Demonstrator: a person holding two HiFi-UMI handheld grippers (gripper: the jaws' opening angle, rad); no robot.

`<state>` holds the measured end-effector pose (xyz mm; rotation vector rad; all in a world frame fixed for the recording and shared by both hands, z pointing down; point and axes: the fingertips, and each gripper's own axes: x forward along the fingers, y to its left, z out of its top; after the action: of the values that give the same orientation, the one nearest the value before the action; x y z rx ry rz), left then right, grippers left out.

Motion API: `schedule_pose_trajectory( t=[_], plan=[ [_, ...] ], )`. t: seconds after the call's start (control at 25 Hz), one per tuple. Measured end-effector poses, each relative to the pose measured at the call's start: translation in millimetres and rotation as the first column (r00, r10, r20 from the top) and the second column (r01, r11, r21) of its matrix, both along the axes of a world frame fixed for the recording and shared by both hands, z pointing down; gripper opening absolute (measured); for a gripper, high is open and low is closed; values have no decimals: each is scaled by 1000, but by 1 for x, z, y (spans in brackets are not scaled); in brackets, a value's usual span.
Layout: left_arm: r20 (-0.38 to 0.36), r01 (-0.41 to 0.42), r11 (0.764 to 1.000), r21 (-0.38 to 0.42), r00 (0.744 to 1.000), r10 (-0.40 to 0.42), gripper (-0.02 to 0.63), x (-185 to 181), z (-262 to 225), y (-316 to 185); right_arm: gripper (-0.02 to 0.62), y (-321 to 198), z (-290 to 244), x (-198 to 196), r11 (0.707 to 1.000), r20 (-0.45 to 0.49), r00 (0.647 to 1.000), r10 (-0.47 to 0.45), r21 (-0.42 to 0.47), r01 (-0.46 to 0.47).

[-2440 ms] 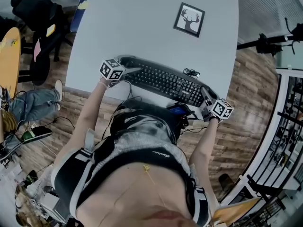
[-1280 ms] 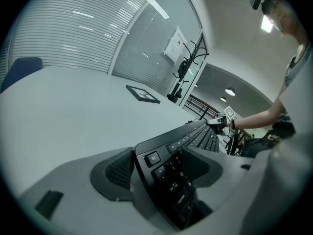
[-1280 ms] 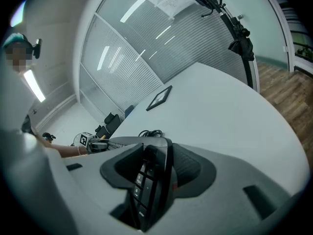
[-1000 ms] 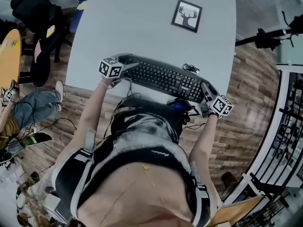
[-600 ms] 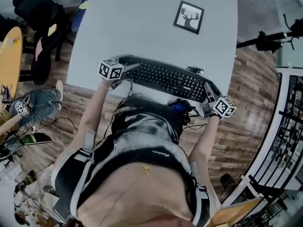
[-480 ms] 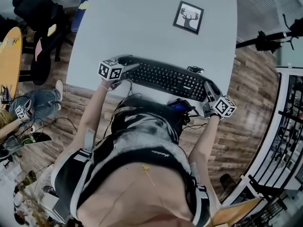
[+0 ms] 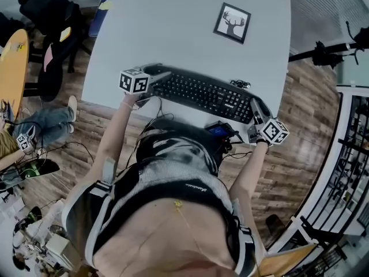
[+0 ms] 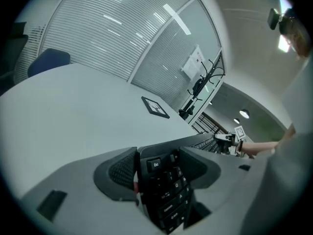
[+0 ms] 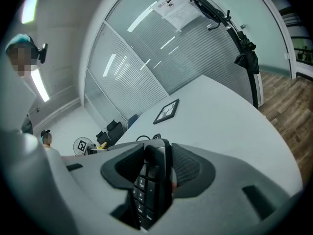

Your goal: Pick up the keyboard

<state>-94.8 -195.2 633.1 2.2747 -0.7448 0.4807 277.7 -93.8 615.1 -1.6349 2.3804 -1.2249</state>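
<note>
A black keyboard (image 7: 202, 94) stretches across the near part of the white table (image 7: 173, 27). It is held at both ends, just above the tabletop. My left gripper (image 7: 158, 74) grips its left end; the jaws have just been closing, and the Esc corner (image 8: 164, 190) sits pressed between the pads of the left gripper (image 8: 156, 168). My right gripper (image 7: 256, 107) is shut on the right end. In the right gripper view the number-pad edge of the keyboard (image 9: 146, 180) stands clamped in the right gripper (image 9: 152, 168).
A framed deer picture (image 7: 232, 23) lies at the far side of the table. A small coil of cable (image 7: 236, 86) rests just behind the keyboard. Black chairs (image 7: 46, 10) stand at the upper left. A person (image 7: 46, 126) sits on the wooden floor. A tripod (image 7: 328, 48) stands at the right.
Both grippers and the keyboard between them have risen slightly off the table. The person on the floor at the left has shifted.
</note>
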Motion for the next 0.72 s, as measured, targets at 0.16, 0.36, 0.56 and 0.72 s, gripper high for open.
schedule_pose_trajectory(
  t=[0.16,0.36,0.56,0.72],
  plan=[
    [0,5,1000,30,1000,-5,261,-2,-13,-2,176,-3,-11,-2,1000,-9,1000,0,12,0],
    [0,11,999,53,1000,-11,261,-5,-28,-5,178,-7,-25,-6,999,-13,1000,-12,35,12],
    [1,17,998,62,1000,-18,261,-5,-42,-8,178,-12,-41,-6,999,-42,999,-8,46,10],
    [4,23,997,70,1000,-24,261,-8,-50,-7,178,-13,-48,-7,998,-40,999,-12,62,14]
  ],
)
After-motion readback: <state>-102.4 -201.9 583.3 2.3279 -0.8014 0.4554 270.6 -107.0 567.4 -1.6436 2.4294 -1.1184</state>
